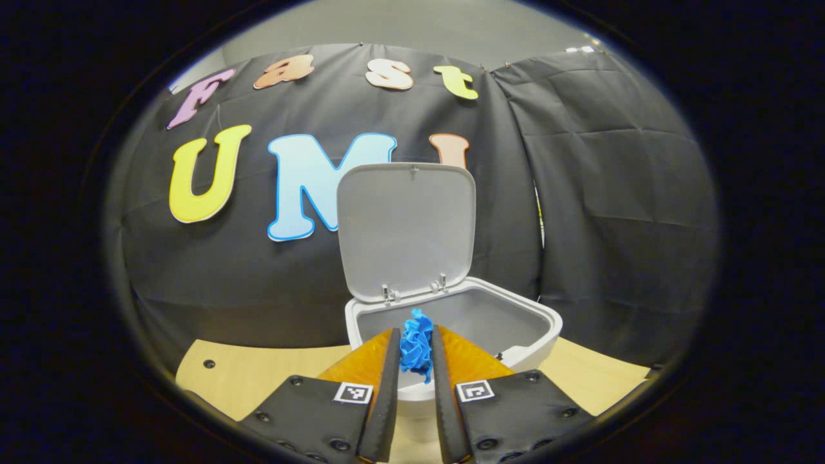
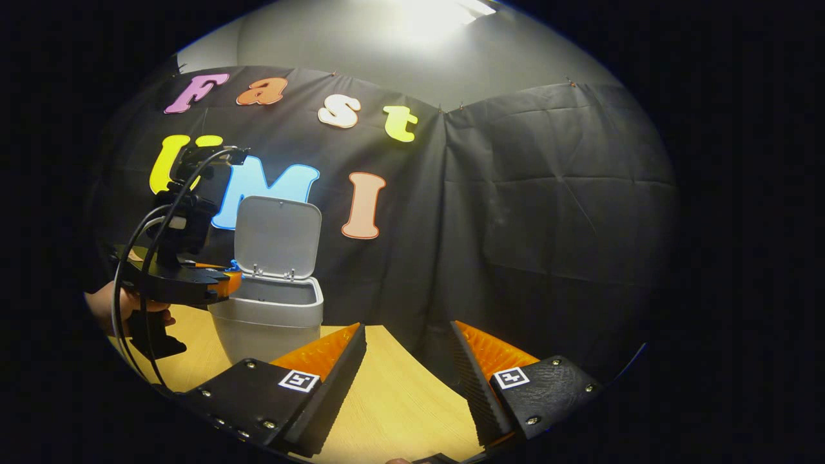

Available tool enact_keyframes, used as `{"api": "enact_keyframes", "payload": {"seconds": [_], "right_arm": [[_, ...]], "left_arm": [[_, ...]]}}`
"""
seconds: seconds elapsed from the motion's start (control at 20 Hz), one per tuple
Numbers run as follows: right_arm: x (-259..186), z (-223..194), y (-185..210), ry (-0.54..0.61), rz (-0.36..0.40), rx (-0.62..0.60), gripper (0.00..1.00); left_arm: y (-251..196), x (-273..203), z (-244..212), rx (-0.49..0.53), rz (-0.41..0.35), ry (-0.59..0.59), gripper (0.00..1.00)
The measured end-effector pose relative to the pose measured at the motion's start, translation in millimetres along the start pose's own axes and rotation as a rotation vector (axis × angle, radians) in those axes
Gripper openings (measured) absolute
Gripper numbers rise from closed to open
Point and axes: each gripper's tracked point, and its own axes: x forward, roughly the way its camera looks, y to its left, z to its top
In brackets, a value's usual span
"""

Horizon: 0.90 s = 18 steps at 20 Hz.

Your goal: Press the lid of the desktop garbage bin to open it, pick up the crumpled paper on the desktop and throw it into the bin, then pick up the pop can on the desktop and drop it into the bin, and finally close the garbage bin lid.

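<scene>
Blue crumpled paper [image 1: 416,347] sits low centre of the left gripper view, pinched between both fingers of the left gripper [image 1: 416,364], just at the near rim of the garbage bin [image 1: 515,322]. Bin lid [image 1: 406,229] stands upright, bin open, on the wooden desktop [image 1: 258,374]. In the right gripper view, left gripper [image 2: 222,283] at left edge beside the bin, a hand [image 2: 106,309] holding it. Right gripper [image 2: 409,361] at bottom, jaws wide apart, nothing between them, over the desktop.

Right gripper [image 2: 407,361] fingers spread over the table [image 2: 393,399]; bin [image 2: 271,316] lid [image 2: 277,235] raised.
</scene>
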Motion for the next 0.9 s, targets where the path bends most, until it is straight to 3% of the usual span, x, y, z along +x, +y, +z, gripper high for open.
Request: {"api": "enact_keyframes", "payload": {"seconds": [0.05, 0.4, 0.6, 0.9], "right_arm": [[0, -1, 0, 0.002, -0.005, -0.003, 0.83], [-2, 8, 9, -0.006, 0.006, -0.018, 0.83], [0, 12, 16, -0.011, 0.025, -0.012, 0.83], [1, 19, 26, -0.030, 0.053, -0.034, 0.83]], "left_arm": [[0, 1, -2, -0.006, -0.003, 0.007, 0.41], [3, 5, -9, -0.020, -0.024, 0.043, 0.41], [0, 7, -9, -0.011, -0.039, 0.047, 0.57], [-6, 2, -4, -0.045, -0.062, 0.034, 0.66]]}}
